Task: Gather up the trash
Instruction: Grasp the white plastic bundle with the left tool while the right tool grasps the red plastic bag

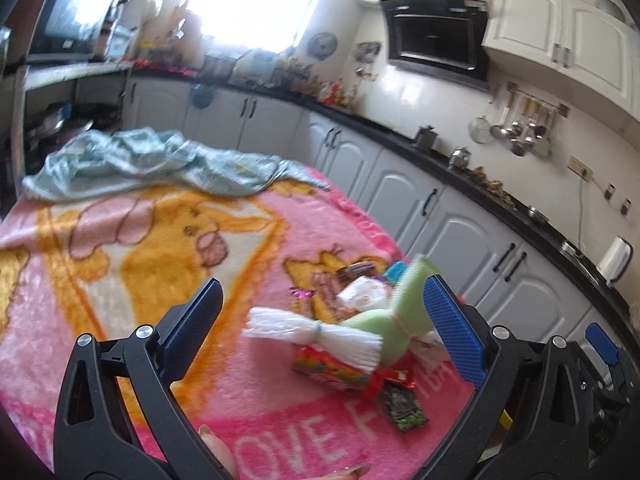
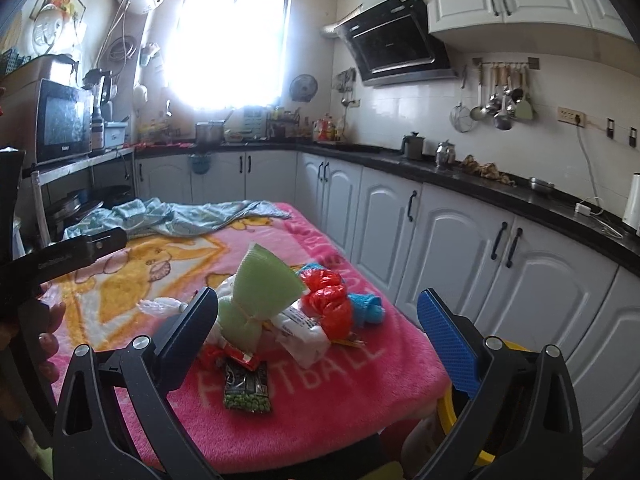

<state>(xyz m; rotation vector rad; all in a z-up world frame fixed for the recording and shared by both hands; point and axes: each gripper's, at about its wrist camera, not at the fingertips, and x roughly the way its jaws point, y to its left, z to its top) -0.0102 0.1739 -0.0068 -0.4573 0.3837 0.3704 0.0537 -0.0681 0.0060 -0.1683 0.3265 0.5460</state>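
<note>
While both of my tongs, left gripper (image 1: 322,322) and right gripper (image 2: 318,320), are gaping empty, I'm hovering them over the trash pile (image 2: 280,312) near the pink blanket's (image 2: 320,420) right edge.

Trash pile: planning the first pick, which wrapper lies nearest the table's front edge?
The dark green-pea snack packet, flat on the pink blanket, apart from the heap behind it.
</note>
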